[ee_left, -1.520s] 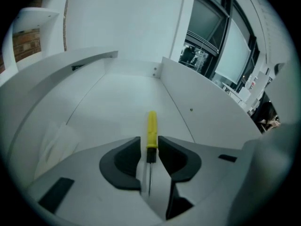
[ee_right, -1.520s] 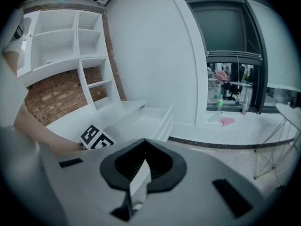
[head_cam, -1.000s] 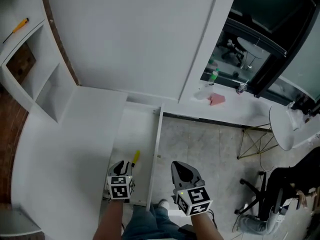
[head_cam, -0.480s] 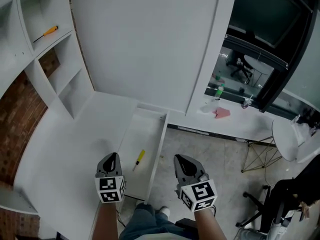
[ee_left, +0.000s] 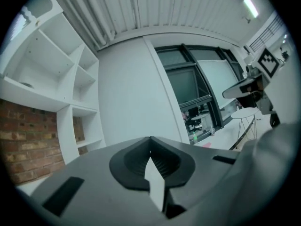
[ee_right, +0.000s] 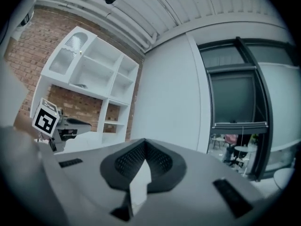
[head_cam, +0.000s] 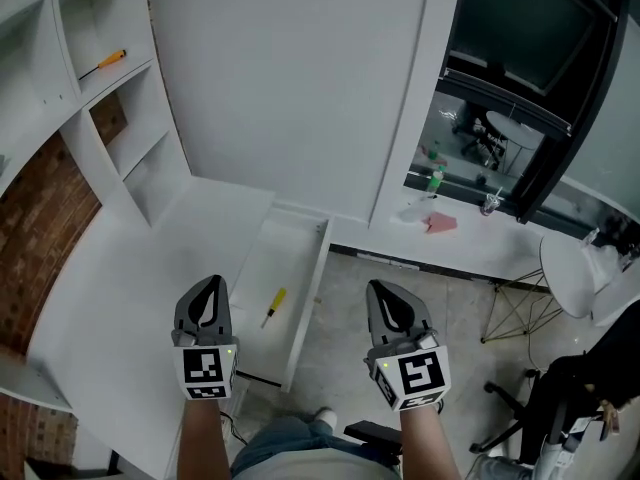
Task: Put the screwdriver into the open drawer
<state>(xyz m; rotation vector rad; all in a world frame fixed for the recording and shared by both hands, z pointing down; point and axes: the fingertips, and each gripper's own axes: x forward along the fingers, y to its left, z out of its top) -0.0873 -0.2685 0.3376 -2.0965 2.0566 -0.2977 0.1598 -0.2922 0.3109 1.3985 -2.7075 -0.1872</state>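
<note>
A yellow-handled screwdriver (head_cam: 272,306) lies loose on the floor of the open white drawer (head_cam: 306,303), which is pulled out from the white counter. My left gripper (head_cam: 207,296) hovers above the counter just left of the drawer, well above the screwdriver. Its jaws are shut with nothing between them (ee_left: 150,139). My right gripper (head_cam: 390,303) hangs over the floor to the right of the drawer, also shut and empty (ee_right: 144,141). Both point level toward the white wall.
A white shelf unit (head_cam: 95,118) stands at the left against brick, with an orange-handled screwdriver (head_cam: 105,63) on one shelf. A sill at the right holds a pink object (head_cam: 440,223) and a green bottle (head_cam: 436,180). A round white table (head_cam: 565,268) and a chair stand far right.
Both grippers have risen up and away from the drawer. The left one has left the screwdriver, which stays lying in the drawer.
</note>
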